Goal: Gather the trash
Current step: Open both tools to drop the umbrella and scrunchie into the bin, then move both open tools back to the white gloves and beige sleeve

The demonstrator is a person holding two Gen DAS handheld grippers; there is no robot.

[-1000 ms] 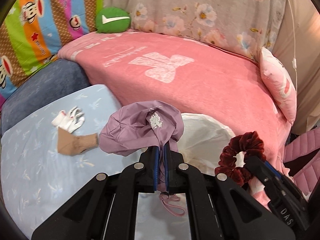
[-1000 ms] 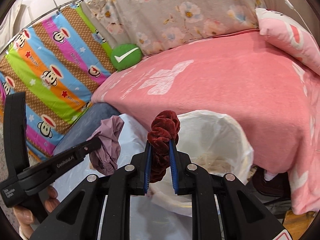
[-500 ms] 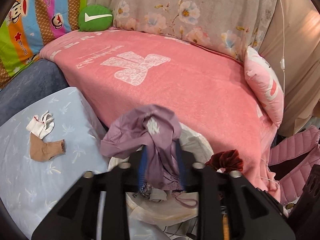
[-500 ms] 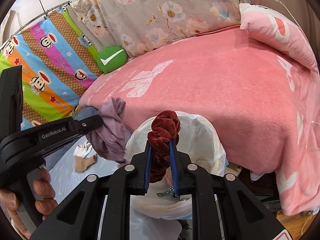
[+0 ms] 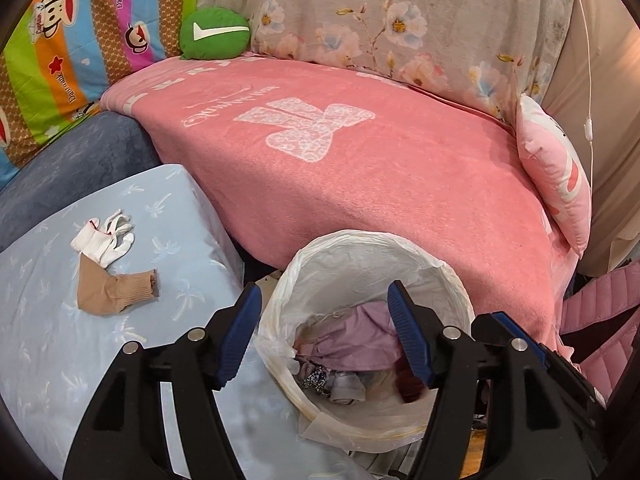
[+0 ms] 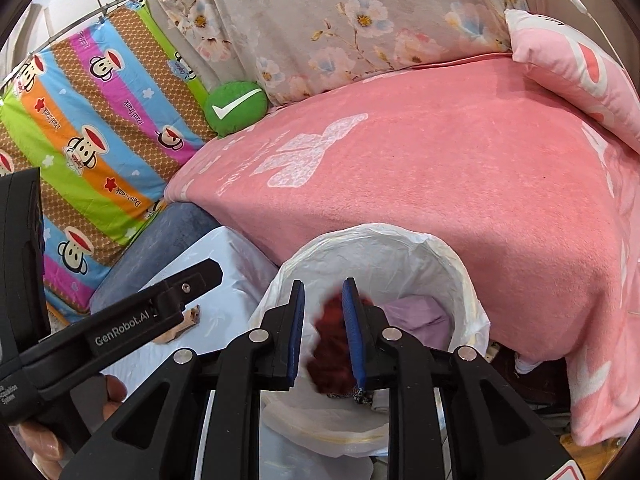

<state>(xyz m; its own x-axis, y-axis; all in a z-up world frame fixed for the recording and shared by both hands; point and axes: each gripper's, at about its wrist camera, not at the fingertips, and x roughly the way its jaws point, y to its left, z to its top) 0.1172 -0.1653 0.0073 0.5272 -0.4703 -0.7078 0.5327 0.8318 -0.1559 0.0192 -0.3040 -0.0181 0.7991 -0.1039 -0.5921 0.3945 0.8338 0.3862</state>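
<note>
A pink blanket covers a bed backed by floral fabric and a striped monkey-print sheet; a green cushion sits at the far corner. In front stands a bin with a white liner, beside a pale blue surface.

Left gripper: jaws opening, wide apart above the bin, nothing between them. A purple cloth lies inside the bin among other scraps.

Right gripper: jaws opening, over the bin mouth. A dark red scrunchie shows blurred in the gap, clear of the left pad; contact with the right pad cannot be told.

On the blue surface, well apart from the bin, lie a white glove and a tan sock, touching each other.
</note>
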